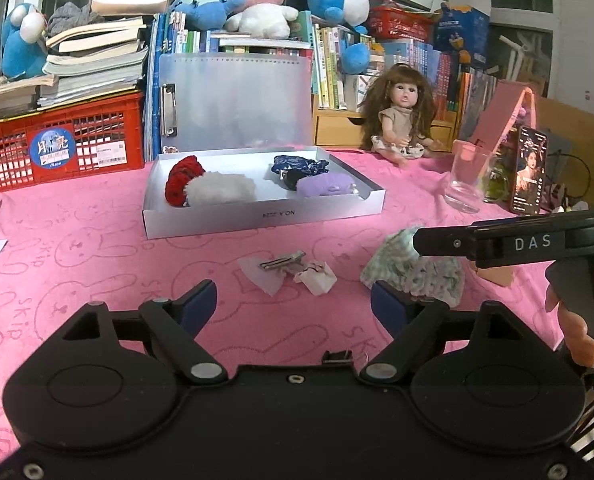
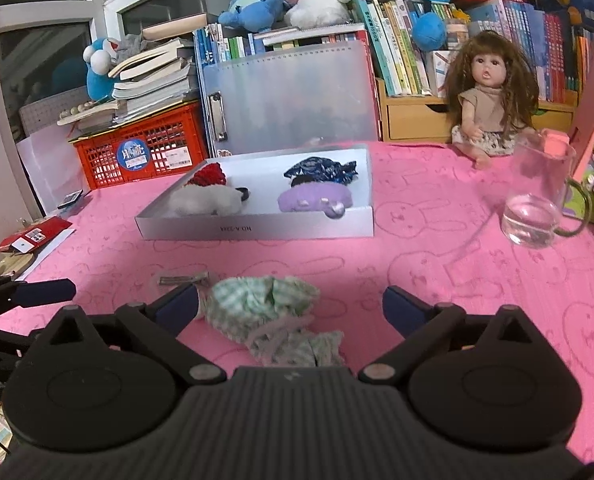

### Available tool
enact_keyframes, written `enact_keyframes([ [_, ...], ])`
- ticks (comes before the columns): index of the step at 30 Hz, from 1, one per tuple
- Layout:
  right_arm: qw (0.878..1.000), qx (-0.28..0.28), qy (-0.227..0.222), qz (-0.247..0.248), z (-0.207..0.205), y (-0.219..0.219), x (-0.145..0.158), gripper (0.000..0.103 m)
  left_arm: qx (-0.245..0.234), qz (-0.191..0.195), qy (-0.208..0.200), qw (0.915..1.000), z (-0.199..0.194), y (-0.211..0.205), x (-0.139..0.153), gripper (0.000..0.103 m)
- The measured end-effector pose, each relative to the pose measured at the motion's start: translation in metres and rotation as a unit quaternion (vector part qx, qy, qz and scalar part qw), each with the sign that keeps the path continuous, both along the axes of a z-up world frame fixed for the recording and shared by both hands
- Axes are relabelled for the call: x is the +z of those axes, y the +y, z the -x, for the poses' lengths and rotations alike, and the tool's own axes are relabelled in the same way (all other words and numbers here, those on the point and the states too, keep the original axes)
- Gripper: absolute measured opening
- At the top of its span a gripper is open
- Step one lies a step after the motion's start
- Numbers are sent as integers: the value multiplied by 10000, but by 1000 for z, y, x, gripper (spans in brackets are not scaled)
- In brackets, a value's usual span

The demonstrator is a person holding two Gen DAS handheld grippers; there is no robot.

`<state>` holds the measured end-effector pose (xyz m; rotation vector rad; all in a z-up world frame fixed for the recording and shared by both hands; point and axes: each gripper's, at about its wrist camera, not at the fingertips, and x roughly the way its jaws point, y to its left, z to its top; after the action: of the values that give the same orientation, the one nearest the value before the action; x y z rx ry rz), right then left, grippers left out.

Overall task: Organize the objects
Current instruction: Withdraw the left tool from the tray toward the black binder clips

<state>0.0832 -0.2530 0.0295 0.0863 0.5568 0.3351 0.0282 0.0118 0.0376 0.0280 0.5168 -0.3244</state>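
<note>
A shallow white tray [image 1: 265,216] on the pink cloth holds a red scrunchie [image 1: 181,178], a white fluffy one [image 1: 221,188], a dark blue one [image 1: 299,164] and a purple one [image 1: 327,186]. A green checked scrunchie [image 2: 265,308] lies between the open fingers of my right gripper [image 2: 291,306]; it also shows in the left wrist view [image 1: 411,270]. A metal hair clip on a pale bow [image 1: 283,266] lies ahead of my open, empty left gripper [image 1: 293,298]. The right gripper's body [image 1: 517,244] reaches in from the right.
A clear glass mug [image 2: 537,200], a doll [image 1: 401,120], a phone [image 1: 529,170] and a pink stand sit at the right. A red crate [image 1: 69,144], stacked books, a clipboard folder and plush toys line the back. Papers lie at the left edge.
</note>
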Motion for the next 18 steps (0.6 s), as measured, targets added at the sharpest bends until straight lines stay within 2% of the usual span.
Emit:
enact_keyframes([
  [8, 9997, -87, 119, -199, 8, -8, -9, 102, -87, 54, 21, 9999, 16, 1, -7, 86],
  [18, 9997, -52, 195, -163, 12, -3, -16, 102, -120, 37, 130, 9998, 27, 0, -20, 86],
])
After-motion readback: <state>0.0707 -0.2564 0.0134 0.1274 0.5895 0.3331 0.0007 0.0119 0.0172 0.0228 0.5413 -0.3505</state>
